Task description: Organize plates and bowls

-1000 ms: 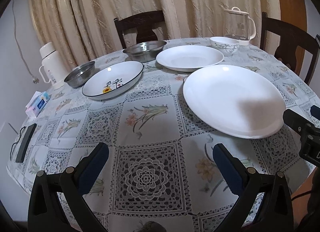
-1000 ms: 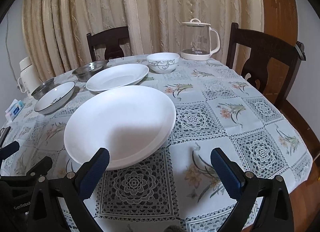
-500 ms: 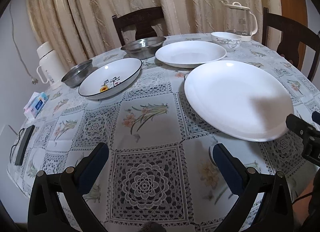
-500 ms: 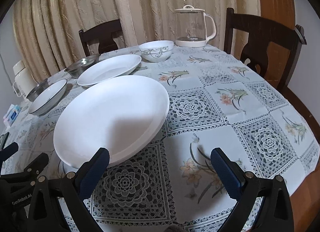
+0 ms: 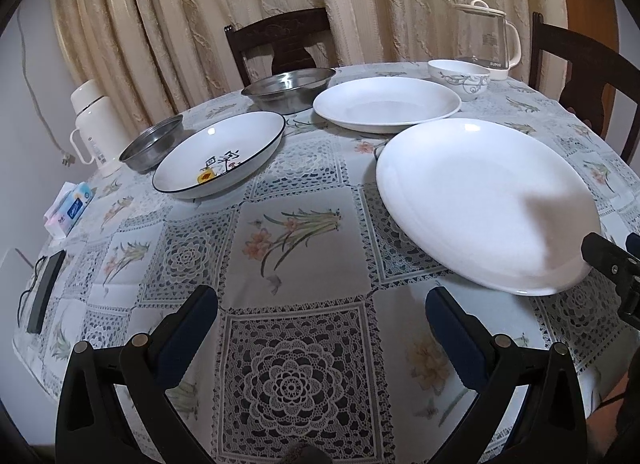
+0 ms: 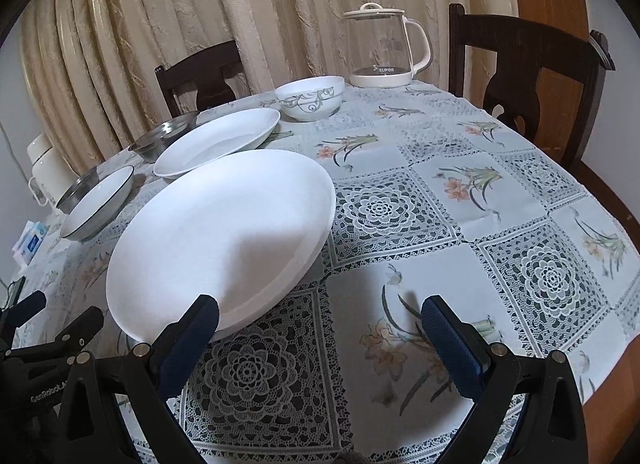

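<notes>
— Left wrist view first: what's in the dishes?

— Nothing that I can see. The large white plate [image 5: 480, 200] fills the right middle, its long axis running from upper left to lower right. Above it sits a second white plate [image 5: 386, 103], with a patterned bowl [image 5: 460, 78] at upper right, two steel bowls [image 5: 290, 88] [image 5: 154, 142] and a painted dish [image 5: 220, 154] to the left. The left gripper [image 5: 320, 322] is spread wide, holding nothing.

— And the right wrist view?

— The large plate [image 6: 224, 240] lies centre-left on the tablecloth [image 6: 460, 224]. The right gripper [image 6: 320, 324] gapes wide and empty, its left finger [image 6: 192, 336] overlapping the plate's near rim; whether they touch I cannot tell.
</notes>
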Tool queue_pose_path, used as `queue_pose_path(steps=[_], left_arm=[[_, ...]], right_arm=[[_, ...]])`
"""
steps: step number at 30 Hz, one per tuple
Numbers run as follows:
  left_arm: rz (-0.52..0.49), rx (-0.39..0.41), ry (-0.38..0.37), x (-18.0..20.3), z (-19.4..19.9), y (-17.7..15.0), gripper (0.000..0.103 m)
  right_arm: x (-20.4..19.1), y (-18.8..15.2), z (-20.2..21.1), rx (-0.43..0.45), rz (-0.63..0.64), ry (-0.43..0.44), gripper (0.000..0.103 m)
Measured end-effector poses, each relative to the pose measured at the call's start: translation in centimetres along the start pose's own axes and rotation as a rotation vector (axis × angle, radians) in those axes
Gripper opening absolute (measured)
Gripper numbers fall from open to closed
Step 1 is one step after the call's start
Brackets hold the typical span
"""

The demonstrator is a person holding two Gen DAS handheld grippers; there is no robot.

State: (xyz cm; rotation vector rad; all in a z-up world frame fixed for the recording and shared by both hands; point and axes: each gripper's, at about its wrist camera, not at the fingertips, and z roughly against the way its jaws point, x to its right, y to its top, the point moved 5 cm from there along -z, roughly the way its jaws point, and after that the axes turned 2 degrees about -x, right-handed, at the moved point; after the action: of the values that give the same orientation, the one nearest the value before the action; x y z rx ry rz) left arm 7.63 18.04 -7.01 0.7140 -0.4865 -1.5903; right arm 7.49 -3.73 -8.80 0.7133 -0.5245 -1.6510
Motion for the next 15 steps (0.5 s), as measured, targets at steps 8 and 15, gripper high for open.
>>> queue_pose_path(steps=[8,15], left_arm=[[0.006,-0.014,-0.009,-0.5,-1.2,0.6,0.103],[0.015,-0.034,-0.026,-1.1,-2.6,1.1,0.103]], right_arm=[[0.1,0.2,-1.2,-0.017,-0.015,0.026,0.103],[-0.3,0.2,-1.5,-0.012,-0.010,0.025,0.103]])
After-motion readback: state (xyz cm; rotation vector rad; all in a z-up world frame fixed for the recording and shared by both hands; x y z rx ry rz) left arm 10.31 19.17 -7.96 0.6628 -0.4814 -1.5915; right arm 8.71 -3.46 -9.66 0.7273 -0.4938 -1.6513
